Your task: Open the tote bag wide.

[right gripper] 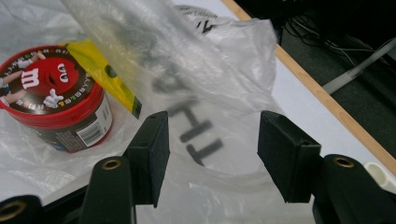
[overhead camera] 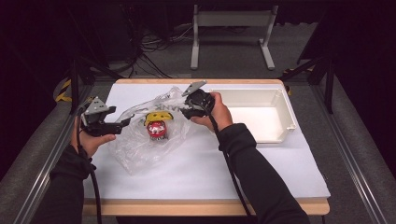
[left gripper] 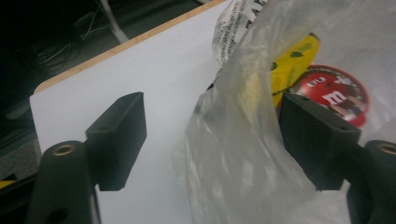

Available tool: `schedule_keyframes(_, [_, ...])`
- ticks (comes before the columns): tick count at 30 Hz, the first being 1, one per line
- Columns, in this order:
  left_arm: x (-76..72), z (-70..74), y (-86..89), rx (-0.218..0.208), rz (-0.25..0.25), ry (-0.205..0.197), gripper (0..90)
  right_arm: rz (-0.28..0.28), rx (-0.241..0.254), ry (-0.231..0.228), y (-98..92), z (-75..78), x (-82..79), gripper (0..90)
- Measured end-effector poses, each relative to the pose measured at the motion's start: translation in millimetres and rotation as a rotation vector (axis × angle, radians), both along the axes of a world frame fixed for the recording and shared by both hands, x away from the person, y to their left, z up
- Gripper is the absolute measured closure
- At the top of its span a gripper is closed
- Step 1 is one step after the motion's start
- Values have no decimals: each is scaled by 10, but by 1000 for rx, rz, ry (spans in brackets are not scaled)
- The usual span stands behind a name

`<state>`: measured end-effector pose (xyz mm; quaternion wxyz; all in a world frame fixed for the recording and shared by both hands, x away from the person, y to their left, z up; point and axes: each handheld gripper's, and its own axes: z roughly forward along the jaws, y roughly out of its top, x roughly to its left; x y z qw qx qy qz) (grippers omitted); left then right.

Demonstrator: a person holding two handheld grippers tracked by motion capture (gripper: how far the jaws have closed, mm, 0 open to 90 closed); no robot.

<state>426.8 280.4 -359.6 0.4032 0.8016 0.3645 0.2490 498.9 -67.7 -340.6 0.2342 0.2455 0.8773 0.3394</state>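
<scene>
A crumpled clear plastic bag (overhead camera: 140, 140) with black print lies on the left half of the white table (overhead camera: 210, 172). A red M&M's tub (overhead camera: 157, 129) stands upright amid the bag's film, and a yellow packet (overhead camera: 158, 116) leans over its top. My left gripper (overhead camera: 125, 122) is at the bag's left edge. Its jaws are open, with a raised fold of the bag (left gripper: 233, 149) between them and the tub (left gripper: 334, 93) beyond. My right gripper (overhead camera: 185, 112) is at the bag's right side, open, with printed film (right gripper: 205, 126) between its jaws. The tub (right gripper: 51, 98) sits to their left.
A white rectangular bin (overhead camera: 243, 90) stands at the right back of the table, just right of my right hand. The table's wooden edge (right gripper: 317, 93) runs close behind the bag. A white frame leg (overhead camera: 268, 51) stands on the floor beyond.
</scene>
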Motion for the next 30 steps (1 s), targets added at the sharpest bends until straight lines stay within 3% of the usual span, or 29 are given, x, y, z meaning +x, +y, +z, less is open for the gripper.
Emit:
schedule_keyframes(1, [-75, 9, 38, -17, -15, 1, 294, 11, 33, 12, -62, 32, 0, 357])
schedule_keyframes(3, [-172, 17, 49, 2, -19, -10, 314, 24, 35, 23, -83, 40, -7, 324])
schedule_keyframes(5, [-227, 18, 47, -1, -32, -15, 366, 26, 38, 23, -99, 50, -26, 323])
schedule_keyframes(8, [-441, 42, 46, 12, -67, -48, 470, 52, 86, 5, -138, 101, -106, 355])
schedule_keyframes(10, [-543, 59, 53, 13, -110, -64, 583, 46, 80, -17, -138, 123, -148, 441])
schedule_keyframes(14, [-725, 78, 0, 18, -181, -75, 694, 37, 61, -56, -150, 134, -222, 666])
schedule_keyframes(16, [-763, 55, -57, 42, -183, -58, 699, 46, 58, -56, -158, 137, -252, 774])
schedule_keyframes(17, [-775, 26, -102, 97, -167, -62, 696, 49, 55, -64, -164, 139, -264, 821])
schedule_keyframes(18, [-778, -7, -131, 132, -144, -65, 676, 71, 72, -55, -173, 140, -281, 841])
schedule_keyframes(23, [-651, -192, -133, 126, -103, -27, 601, 122, 47, -36, -106, 70, -338, 814])
schedule_keyframes(24, [-598, -252, -145, 152, -94, -24, 587, 128, 39, -28, -79, 44, -342, 806])
schedule_keyframes(25, [-598, -252, -145, 152, -94, -24, 547, 128, 39, -28, -79, 44, -342, 806])
schedule_keyframes(27, [-475, -352, -166, 165, -84, -14, 517, 148, -52, -19, 100, -100, -327, 808])
schedule_keyframes(30, [-322, -437, -170, 154, -79, 0, 510, 164, -111, 4, 258, -201, -276, 802])
